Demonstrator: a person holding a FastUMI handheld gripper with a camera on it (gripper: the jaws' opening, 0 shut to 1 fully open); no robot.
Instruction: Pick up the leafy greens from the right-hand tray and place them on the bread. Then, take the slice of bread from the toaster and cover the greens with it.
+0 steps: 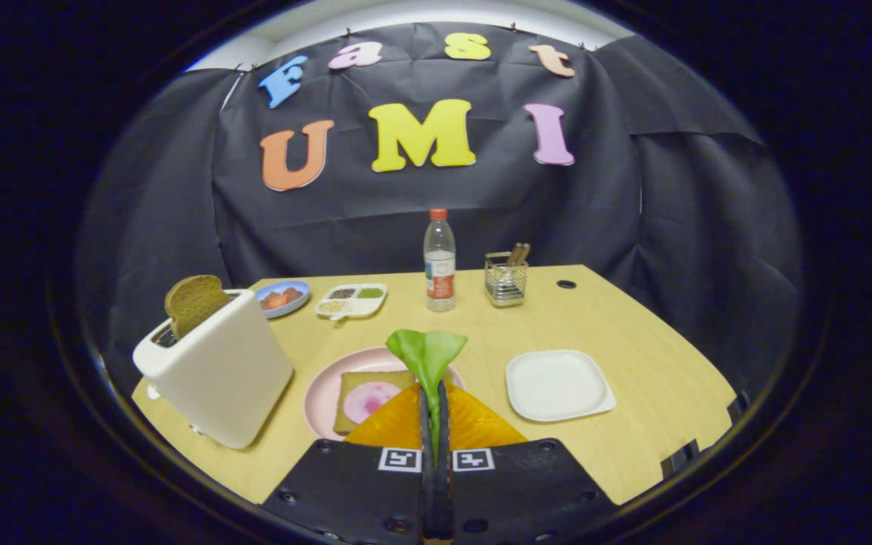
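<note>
Leafy greens [427, 356] are pinched between the pressed-together tongs [434, 397], above the bread slice [370, 399] on the pink plate [322, 393].

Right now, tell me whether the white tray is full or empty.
Empty: the white tray shows bare; the gripper is shut on the leafy greens.

Matt wood-grain table [633, 318], glossy white toaster [224, 378], wire-mesh holder [505, 284].

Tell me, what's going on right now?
Tongs shut on lettuce leaf, above bread on pink plate. Second slice waits in toaster. Nothing in the way.
</note>
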